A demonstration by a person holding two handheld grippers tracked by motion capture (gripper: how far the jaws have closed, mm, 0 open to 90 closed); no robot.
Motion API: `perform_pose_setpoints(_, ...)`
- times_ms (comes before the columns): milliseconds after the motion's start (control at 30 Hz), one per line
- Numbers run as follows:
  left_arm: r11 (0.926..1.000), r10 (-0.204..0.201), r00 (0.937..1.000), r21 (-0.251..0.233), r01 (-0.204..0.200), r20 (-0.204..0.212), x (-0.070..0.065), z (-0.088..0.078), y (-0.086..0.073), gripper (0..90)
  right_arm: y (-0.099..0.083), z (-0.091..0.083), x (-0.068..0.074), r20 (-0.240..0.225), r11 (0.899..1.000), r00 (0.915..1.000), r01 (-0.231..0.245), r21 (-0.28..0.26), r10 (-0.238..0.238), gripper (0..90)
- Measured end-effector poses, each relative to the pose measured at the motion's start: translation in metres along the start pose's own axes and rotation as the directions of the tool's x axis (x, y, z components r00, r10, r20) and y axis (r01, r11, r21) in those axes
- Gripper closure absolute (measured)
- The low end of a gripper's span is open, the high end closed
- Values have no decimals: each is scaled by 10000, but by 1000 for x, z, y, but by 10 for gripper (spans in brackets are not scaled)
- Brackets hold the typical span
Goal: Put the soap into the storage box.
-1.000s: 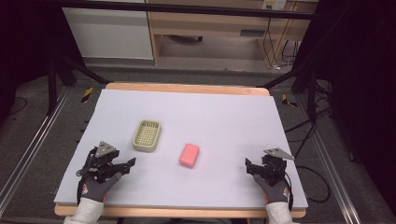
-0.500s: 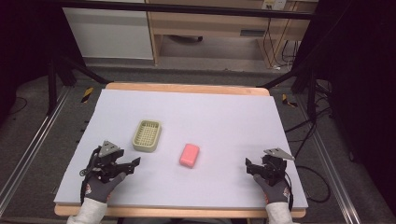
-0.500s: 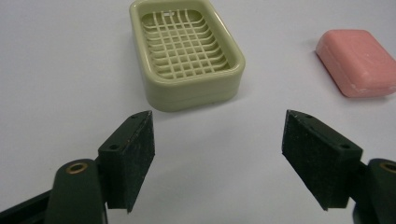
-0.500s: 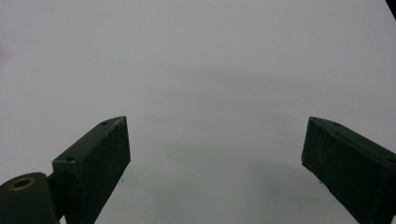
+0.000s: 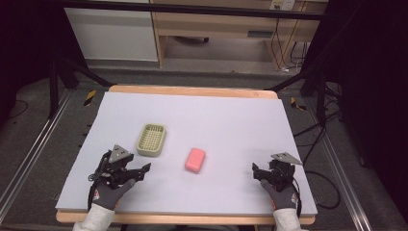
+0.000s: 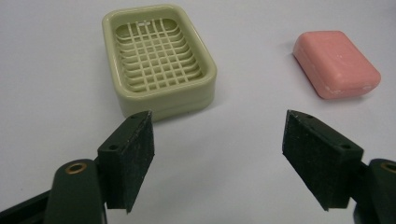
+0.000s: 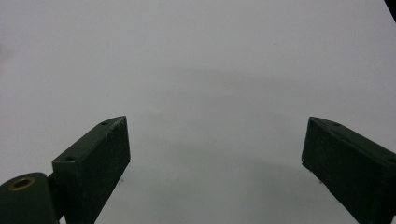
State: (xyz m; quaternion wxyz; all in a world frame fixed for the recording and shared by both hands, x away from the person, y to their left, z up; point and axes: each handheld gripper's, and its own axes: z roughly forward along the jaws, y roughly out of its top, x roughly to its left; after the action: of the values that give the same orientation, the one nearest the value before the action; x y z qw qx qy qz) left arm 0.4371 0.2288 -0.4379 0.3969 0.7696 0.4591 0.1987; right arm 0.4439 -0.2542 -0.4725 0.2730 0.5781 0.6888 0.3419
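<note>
A lab-like recording bay: dark curtains surround the white-topped table (image 5: 240, 120), cables (image 5: 312, 139) trail beside it, and a wooden workbench (image 5: 216, 24) stands behind it.

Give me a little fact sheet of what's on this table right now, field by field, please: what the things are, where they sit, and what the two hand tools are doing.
surface: pale lavender table top with a wooden edge
dish: pale green slotted plastic soap dish, empty, left of centre
soap: pink rounded bar of soap, lying on the table right of the dish, not touching it
left gripper: open, holding nothing, near the dish
right gripper: open, holding nothing, over bare table at the right
hands: grey-gloved, at the near edge
</note>
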Motion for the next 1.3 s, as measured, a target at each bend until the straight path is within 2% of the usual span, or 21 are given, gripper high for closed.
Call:
perform_pose_setpoints(233,9999,100,9999,57,-100,80,-5,1,3,247,0,0,0,13,10000,10000,-3,42,3,76)
perform_pose_setpoints(667,9991,422,9986,35,-424,304,-16,6,23,241,0,2,2,48,9999,9999,112,46,-112,74)
perform_pose_setpoints(1100,9983,587,9962,31,-590,638,-37,16,43,232,1,1,2,57,10000,9999,86,-20,-86,74)
perform_pose_setpoints(1300,9976,672,9952,106,-681,709,-43,22,47,230,1,1,2,60,9999,9999,100,-11,-100,74)
